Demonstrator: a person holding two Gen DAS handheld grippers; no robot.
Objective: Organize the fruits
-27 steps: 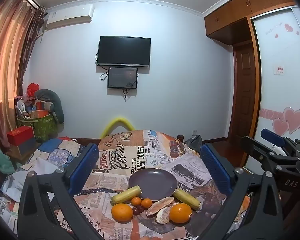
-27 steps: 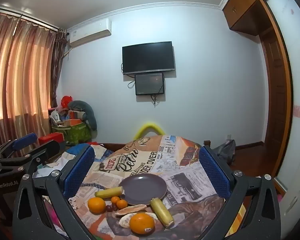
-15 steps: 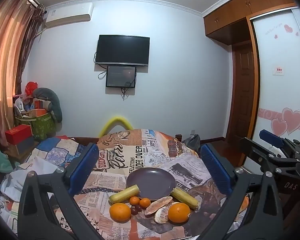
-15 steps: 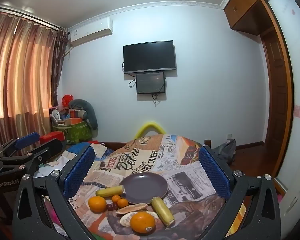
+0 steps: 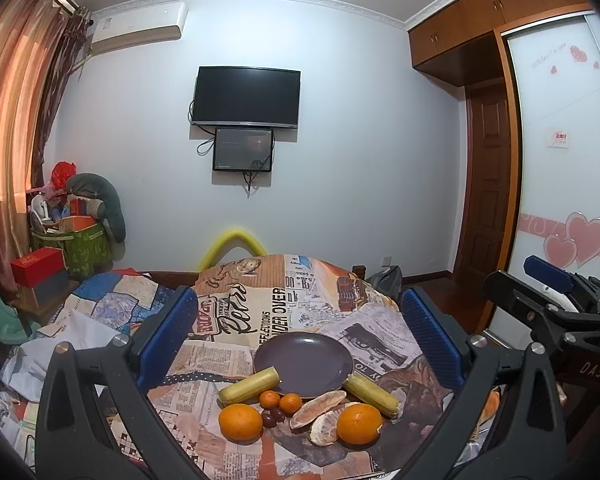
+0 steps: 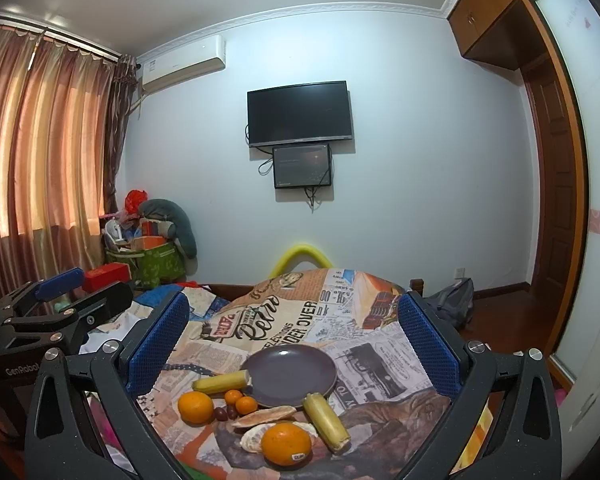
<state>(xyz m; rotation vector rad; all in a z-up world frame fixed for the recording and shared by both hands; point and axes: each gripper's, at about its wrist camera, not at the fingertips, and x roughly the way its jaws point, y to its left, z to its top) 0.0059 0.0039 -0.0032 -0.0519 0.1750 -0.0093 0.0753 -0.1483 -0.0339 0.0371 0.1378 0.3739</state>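
Nothing has shifted since earlier: left gripper [image 5: 296, 336] and right gripper [image 6: 292, 334] hover, fingers wide, empty. Desk [image 5: 240, 312] carries purple plate [image 5: 304, 360], oranges, corn pieces, grapes.

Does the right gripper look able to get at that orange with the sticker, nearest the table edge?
Probably yes. The right gripper is wide open and empty, and the stickered orange lies in front of it with nothing over it. Peeled segments and a yellow stick crowd its sides.

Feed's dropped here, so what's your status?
Both claws open, empty: left claw, right claw. Fruit beside plate, none on it. Path clear.
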